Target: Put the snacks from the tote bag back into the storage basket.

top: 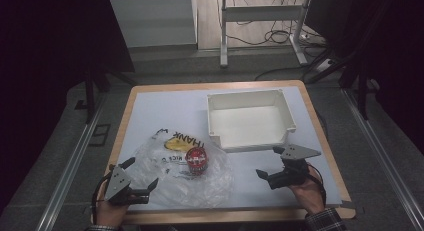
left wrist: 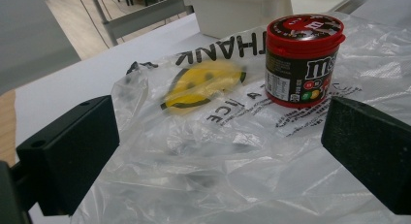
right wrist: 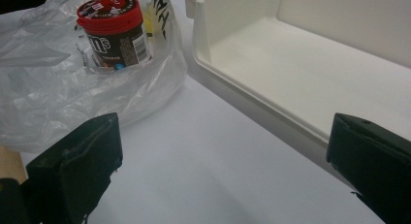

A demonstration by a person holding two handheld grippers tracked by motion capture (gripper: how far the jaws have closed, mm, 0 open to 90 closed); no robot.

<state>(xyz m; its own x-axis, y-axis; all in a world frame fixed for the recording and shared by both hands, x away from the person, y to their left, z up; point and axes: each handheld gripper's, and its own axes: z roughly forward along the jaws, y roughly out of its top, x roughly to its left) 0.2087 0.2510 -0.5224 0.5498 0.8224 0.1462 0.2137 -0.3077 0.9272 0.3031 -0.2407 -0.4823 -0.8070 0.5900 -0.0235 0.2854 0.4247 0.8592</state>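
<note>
Both grippers, left gripper (top: 141, 177) and right gripper (top: 270, 162), gape empty; candy tub (top: 196, 161) on plastic bag (top: 165, 163), untouched, white bin (top: 250, 120) at one o'clock.

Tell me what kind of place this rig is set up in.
Probably a lab or workshop set up for recording, not a home. A small table with a white top stands alone on grey floor, a metal frame with loose cables stands behind it, and dark curtains hang at both sides.
</note>
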